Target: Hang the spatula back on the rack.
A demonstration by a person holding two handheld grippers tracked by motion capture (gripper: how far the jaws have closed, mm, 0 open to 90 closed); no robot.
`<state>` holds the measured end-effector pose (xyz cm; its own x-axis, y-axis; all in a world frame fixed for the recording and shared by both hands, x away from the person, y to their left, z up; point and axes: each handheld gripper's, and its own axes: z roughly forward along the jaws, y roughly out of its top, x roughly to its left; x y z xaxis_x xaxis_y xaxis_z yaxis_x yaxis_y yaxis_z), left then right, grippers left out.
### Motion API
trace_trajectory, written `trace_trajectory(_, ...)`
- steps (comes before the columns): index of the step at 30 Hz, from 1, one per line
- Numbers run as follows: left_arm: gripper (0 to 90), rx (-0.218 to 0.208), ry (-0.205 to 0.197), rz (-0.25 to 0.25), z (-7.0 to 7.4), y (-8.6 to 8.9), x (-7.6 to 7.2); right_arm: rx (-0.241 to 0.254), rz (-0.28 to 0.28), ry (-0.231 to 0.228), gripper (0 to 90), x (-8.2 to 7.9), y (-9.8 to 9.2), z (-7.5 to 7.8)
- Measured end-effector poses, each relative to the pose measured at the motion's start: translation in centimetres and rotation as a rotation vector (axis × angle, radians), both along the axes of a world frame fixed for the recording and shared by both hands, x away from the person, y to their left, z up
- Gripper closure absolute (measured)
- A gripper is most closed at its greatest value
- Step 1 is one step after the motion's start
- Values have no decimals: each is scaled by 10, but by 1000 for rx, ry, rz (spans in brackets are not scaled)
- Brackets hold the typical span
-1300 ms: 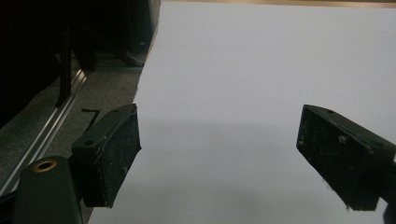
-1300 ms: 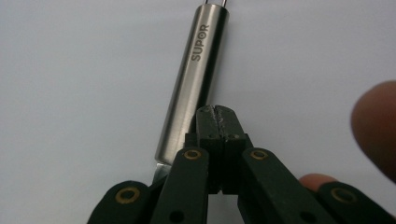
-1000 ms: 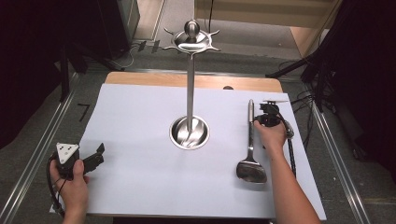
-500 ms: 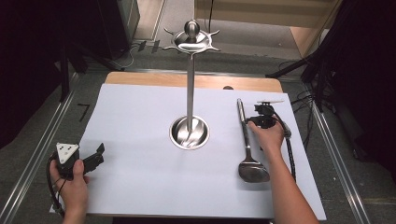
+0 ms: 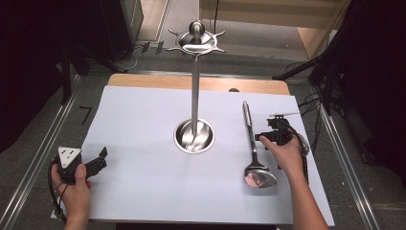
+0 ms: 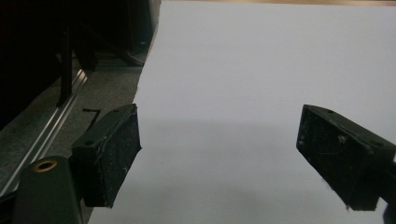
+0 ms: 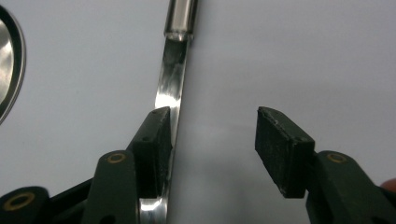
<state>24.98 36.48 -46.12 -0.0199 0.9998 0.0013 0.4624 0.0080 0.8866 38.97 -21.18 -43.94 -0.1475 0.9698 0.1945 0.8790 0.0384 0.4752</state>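
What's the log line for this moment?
right gripper: jaws just opened, ladle released on table | left gripper: open, idle

We are in a lab set up for recording, not a home. Our tabletop (image 5: 143, 81) is a wooden board covered by a plain white sheet (image 5: 143, 143), framed by metal rails (image 5: 38, 158) on both sides. Black curtains (image 5: 28, 57) close off the space to left and right, cables (image 5: 316, 103) trail over the grey carpet (image 5: 158, 60), and a dark equipment cabinet (image 5: 129, 19) stands behind.
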Motion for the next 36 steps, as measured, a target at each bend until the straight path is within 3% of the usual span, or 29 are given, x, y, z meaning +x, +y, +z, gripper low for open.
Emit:
trace_trajectory(6, 146, -2, -3, 1, 0, 0, 0, 22, -12, 85, 493, -8, 1, 3)
trace_trajectory(11, 146, 1, 2, 0, 0, 0, 0, 31, -18, 95, 546, -14, 6, 5)
trace_trajectory(17, 146, 0, 3, -1, 0, 0, 0, 9, -17, 120, 625, -19, 12, 1)
trace_trajectory(19, 146, -2, 4, 0, 0, 0, 0, -20, -28, 136, 658, -18, 14, -1)
trace_trajectory(27, 146, 1, 5, 0, 0, 0, 1, -1, -37, 177, 662, -16, 25, 0)
trace_trajectory(36, 146, -3, 4, 1, 0, 0, 1, -74, -53, 192, 731, -11, 42, -5)
